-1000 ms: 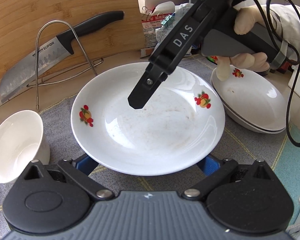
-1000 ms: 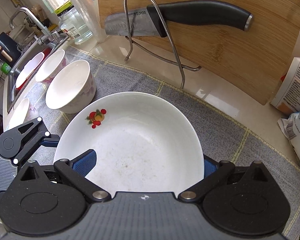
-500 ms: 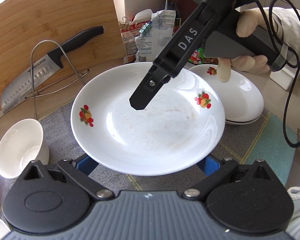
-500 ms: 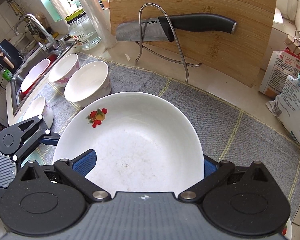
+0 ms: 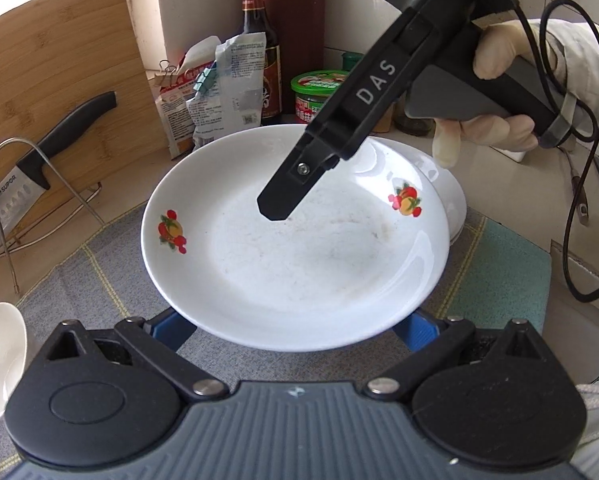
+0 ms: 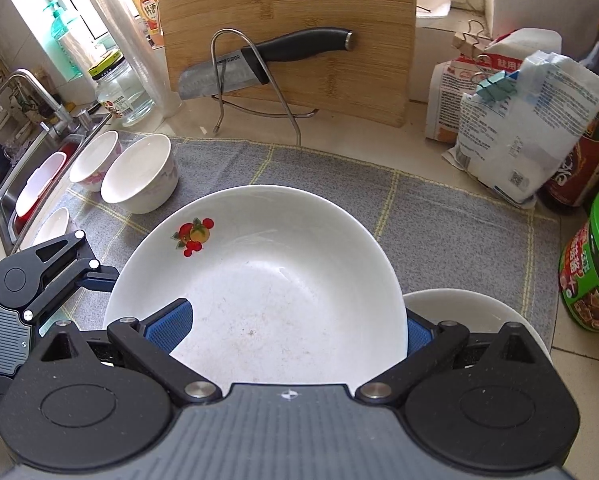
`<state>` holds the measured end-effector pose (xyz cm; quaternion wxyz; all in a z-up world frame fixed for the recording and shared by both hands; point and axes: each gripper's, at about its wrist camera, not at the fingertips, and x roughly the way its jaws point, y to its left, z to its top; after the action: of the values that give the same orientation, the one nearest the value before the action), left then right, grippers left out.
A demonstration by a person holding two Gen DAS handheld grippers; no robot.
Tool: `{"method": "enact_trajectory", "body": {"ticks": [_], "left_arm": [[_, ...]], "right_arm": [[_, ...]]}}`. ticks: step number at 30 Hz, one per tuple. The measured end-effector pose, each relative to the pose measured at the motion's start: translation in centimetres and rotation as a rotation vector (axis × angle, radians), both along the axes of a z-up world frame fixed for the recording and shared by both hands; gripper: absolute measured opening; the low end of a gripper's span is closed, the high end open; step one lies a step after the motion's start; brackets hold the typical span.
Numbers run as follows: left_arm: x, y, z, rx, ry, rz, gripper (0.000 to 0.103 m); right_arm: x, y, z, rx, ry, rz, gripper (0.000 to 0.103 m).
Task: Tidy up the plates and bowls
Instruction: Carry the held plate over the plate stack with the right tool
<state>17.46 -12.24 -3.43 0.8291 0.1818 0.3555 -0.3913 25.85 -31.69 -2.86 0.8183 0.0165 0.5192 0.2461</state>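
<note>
A white plate with fruit prints (image 5: pixel 299 256) is held in the air between both grippers. My left gripper (image 5: pixel 295 326) stands under its near rim, blue pads wide apart; the grip is hidden. My right gripper (image 6: pixel 295 326) holds the opposite rim, one finger (image 5: pixel 295 184) lying on top of the plate (image 6: pixel 267 296). The plate hangs partly over a stack of white plates (image 5: pixel 447 200), also seen in the right wrist view (image 6: pixel 479 312). Several white bowls (image 6: pixel 139 174) stand at the mat's left end by the sink.
A grey mat (image 6: pixel 439 216) covers the counter. A cutting board (image 6: pixel 283 36) and a knife on a wire rack (image 6: pixel 267 56) stand behind. Food bags (image 6: pixel 511 120), a dark bottle (image 5: pixel 259 60) and a green-lidded tub (image 6: pixel 595 260) crowd the corner by the plate stack.
Both grippers have carried the plate to the right along the mat, from beside the bowls to partly over the plate stack.
</note>
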Motion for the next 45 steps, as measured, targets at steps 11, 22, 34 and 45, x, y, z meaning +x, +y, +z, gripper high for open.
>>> {"method": "enact_trajectory", "body": {"ticks": [11, 22, 34, 45], "left_arm": [[-0.1, -3.0, -1.0, 0.006, 0.003, -0.114, 0.102], [0.4, -5.1, -2.4, 0.021, 0.018, -0.17, 0.102], [1.1, -6.3, -3.0, 0.042, 0.034, -0.18, 0.102], [1.4, -6.9, -3.3, 0.057, 0.027, -0.199, 0.102]], "right_arm": [[-2.5, -4.0, -0.4, -0.004, 0.001, -0.115, 0.103], [-3.3, -6.5, -1.7, -0.002, 0.028, -0.179, 0.103], [-3.0, -7.5, -2.9, 0.004, 0.051, -0.205, 0.103], [-2.7, -7.9, -3.0, -0.013, 0.06, -0.225, 0.103]]}}
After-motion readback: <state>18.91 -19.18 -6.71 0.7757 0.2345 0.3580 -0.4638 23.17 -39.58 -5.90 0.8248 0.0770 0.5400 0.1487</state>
